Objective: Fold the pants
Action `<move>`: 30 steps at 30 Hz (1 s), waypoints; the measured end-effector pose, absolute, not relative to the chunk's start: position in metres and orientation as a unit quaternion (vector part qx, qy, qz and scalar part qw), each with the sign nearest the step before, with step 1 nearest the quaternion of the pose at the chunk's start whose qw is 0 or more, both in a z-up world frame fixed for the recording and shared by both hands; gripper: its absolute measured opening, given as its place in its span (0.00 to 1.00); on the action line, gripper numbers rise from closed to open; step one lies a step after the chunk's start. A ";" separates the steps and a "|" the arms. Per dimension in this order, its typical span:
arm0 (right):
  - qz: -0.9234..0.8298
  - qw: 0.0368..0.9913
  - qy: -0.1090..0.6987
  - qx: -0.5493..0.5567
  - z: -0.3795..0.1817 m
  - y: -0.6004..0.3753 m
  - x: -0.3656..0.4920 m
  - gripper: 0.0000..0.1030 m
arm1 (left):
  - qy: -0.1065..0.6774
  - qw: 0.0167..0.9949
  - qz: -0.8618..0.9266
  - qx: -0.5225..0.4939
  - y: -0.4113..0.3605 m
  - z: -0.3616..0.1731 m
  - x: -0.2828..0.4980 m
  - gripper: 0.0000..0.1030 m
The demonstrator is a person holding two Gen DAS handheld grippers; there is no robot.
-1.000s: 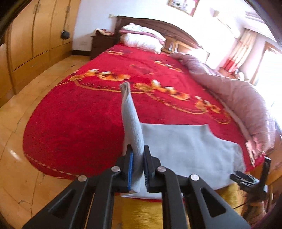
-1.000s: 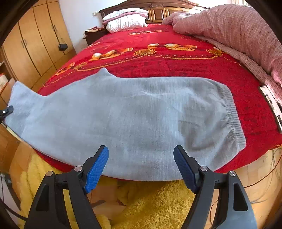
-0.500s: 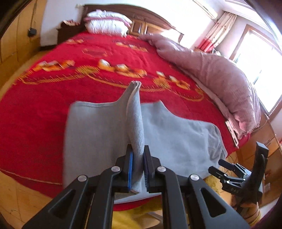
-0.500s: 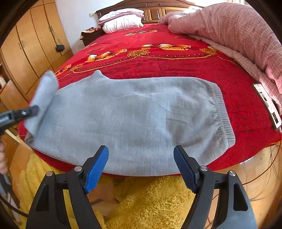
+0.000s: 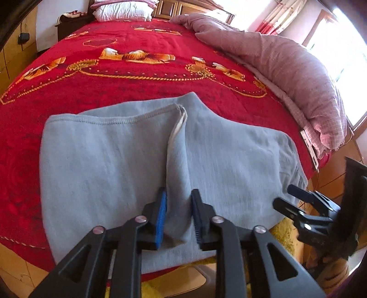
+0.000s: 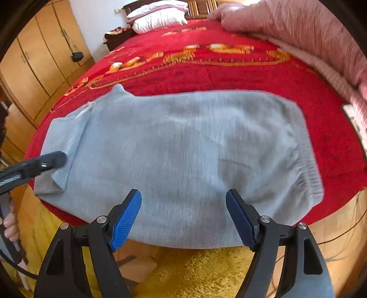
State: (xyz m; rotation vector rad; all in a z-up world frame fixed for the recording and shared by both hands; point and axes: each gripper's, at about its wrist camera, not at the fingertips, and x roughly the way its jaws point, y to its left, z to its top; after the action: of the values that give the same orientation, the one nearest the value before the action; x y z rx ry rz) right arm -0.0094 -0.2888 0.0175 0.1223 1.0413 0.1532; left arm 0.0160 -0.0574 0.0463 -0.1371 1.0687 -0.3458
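Grey pants (image 6: 188, 151) lie across the near edge of a red bed. Their leg end (image 5: 107, 160) is folded over onto the rest of the pants. My left gripper (image 5: 177, 217) has its jaws slightly parted, with a ridge of the grey fabric still between the pads; it also shows at the left in the right wrist view (image 6: 49, 160). My right gripper (image 6: 183, 217) is wide open and empty, just in front of the pants' near edge, left of the elastic waistband (image 6: 307, 174). It shows at the right in the left wrist view (image 5: 298, 206).
The red patterned bedspread (image 5: 137, 75) covers the bed. A pink quilt (image 5: 286, 68) is heaped along its right side, pillows (image 6: 158, 16) at the head. A yellow rug (image 6: 195, 270) lies below the bed edge. Wooden wardrobes (image 6: 39, 68) stand at left.
My left gripper carried the leg end rightward over the pants and laid it down, and its jaws have parted slightly. My right gripper stayed open and moved a little closer.
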 end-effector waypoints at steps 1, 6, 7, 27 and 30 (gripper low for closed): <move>0.073 0.861 0.500 0.062 0.015 -0.289 -0.009 0.76 | 0.502 0.847 -0.163 -0.064 -0.055 0.050 0.013 0.29; 0.082 0.859 0.501 0.065 0.020 -0.281 -0.005 0.76 | 0.471 0.869 -0.138 -0.057 -0.029 0.073 -0.001 0.42; 0.090 0.858 0.501 0.071 0.022 -0.277 -0.003 0.76 | 0.468 0.873 -0.129 -0.053 -0.024 0.076 -0.002 0.43; 0.215 0.813 0.532 0.100 0.017 -0.153 0.063 0.76 | 0.495 0.864 -0.027 -0.091 0.041 0.028 -0.002 0.52; 0.214 0.822 0.520 0.089 0.019 -0.145 0.061 0.74 | 0.495 0.864 -0.029 -0.091 0.041 0.028 -0.003 0.53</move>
State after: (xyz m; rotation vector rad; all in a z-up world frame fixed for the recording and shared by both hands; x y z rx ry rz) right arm 0.0614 -0.1453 0.0186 0.1890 1.1053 0.4562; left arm -0.0031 0.0409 0.0279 -0.1904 1.0368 -0.0612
